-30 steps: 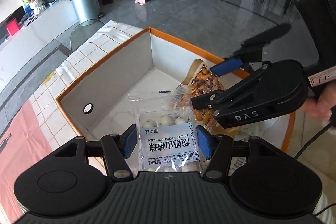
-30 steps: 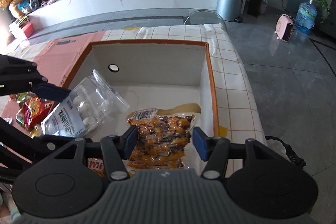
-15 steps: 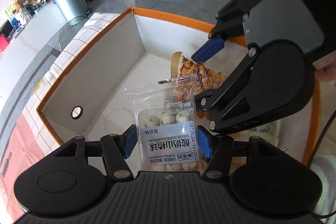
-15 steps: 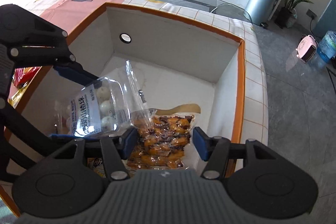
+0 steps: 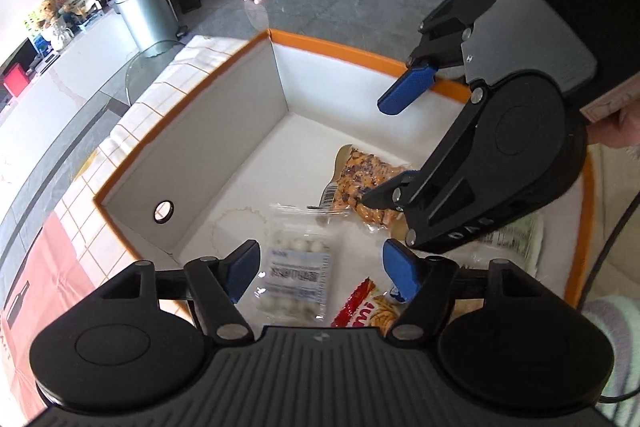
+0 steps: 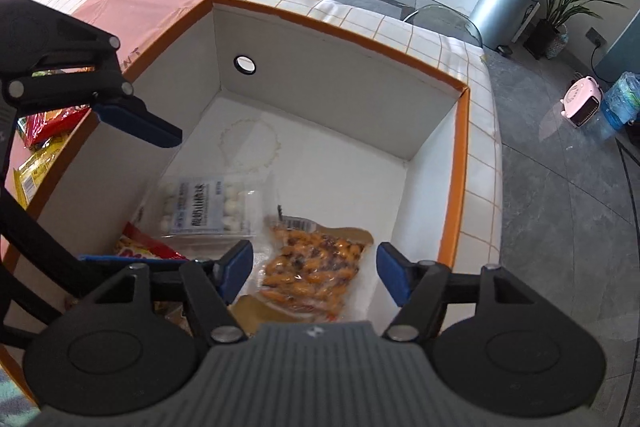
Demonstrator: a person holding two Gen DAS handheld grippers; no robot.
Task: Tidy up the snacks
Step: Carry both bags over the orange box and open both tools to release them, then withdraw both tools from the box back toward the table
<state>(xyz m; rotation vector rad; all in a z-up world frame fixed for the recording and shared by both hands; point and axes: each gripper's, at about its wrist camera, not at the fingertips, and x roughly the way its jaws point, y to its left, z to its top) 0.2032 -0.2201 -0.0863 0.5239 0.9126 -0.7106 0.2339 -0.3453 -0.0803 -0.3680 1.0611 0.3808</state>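
Observation:
An orange-rimmed white box (image 5: 320, 45) (image 6: 460, 155) holds the snacks. A clear pack of white yogurt-coated balls (image 5: 294, 273) (image 6: 204, 207) lies flat on the box floor. Beside it lies a clear bag of orange-brown snacks (image 5: 366, 183) (image 6: 312, 267) and a red packet (image 5: 370, 311) (image 6: 148, 249). My left gripper (image 5: 322, 273) is open and empty, just above the ball pack. My right gripper (image 6: 314, 273) is open and empty above the orange-brown bag; it also shows in the left wrist view (image 5: 492, 163).
More snack packets (image 6: 44, 131) lie on the pink mat outside the box's left wall. The box stands on a checked tablecloth (image 6: 476, 187) near the table edge. A steel bin (image 5: 144, 13) and glass chair (image 5: 150, 67) stand beyond.
My left gripper opened and let go of the ball pack, which now lies on the box floor. The right gripper lifted and pulled back a little.

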